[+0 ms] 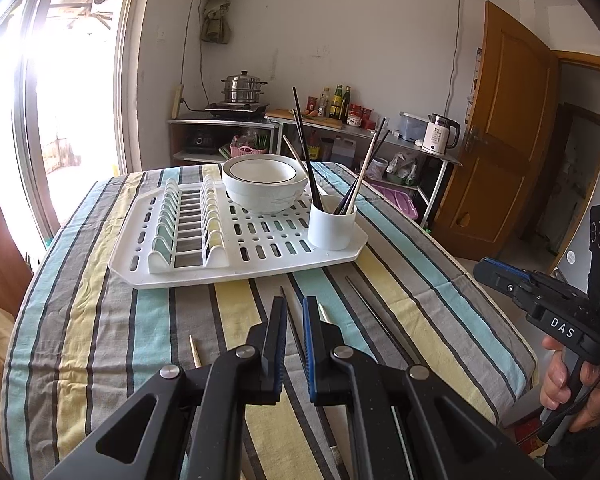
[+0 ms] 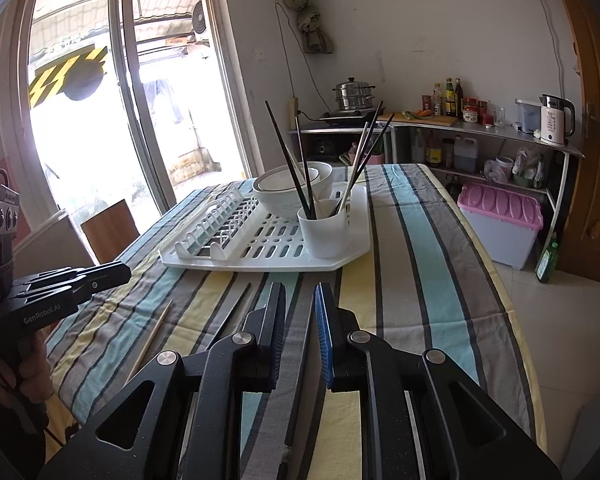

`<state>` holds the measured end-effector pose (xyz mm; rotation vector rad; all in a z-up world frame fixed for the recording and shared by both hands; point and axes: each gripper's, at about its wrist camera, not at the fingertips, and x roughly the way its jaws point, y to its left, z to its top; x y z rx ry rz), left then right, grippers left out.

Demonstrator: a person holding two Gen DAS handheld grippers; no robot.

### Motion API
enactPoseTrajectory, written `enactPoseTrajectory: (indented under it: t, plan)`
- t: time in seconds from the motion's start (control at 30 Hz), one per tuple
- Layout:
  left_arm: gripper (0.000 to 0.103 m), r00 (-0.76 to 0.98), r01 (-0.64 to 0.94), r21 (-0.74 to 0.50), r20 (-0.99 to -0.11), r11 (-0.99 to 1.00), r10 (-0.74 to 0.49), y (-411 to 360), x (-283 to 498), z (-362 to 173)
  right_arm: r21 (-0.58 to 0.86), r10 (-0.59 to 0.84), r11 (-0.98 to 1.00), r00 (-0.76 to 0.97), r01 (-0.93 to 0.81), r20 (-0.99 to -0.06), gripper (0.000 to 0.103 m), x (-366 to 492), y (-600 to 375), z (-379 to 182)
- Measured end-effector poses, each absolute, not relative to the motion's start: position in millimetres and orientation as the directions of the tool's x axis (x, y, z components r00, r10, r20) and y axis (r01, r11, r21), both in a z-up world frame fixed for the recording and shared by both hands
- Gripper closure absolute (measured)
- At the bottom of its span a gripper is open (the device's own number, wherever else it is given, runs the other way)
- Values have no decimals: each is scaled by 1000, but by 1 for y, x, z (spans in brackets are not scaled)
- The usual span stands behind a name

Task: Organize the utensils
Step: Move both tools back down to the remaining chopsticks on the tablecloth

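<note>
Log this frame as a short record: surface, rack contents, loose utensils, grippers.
surface: striped tablecloth
rack: white drying rack holding stacked bowls and a white cup of chopsticks
loose utensils: chopsticks on the cloth, near both grippers
left gripper: nearly shut, empty
right gripper: narrow gap, empty

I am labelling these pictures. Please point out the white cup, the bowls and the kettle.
white cup (image 1: 331, 229), left wrist view, on its front wall.
bowls (image 1: 260, 194), left wrist view, on the outer side of the stack.
kettle (image 2: 553, 124), right wrist view, on its white body.
</note>
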<state>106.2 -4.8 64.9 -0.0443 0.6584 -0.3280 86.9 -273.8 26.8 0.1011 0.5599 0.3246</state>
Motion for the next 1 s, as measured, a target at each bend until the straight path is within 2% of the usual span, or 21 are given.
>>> enactPoseTrajectory:
  t: [0.3,0.73,1.0]
  plan:
    - [96,690,281,-138,-658,950,-300,-14,127,42,170,328,944,768,-281,-551,87,101,-266,11]
    - [96,538,259,-139,-801,956,-262,-33,199,-9,151,307,946,643,-287,-702,87,163,-243,-40]
    - [96,487,251,-130,-839,959,-242,-45,226,-29,139,288,948,583,-287,-760,87,192,-232,-63]
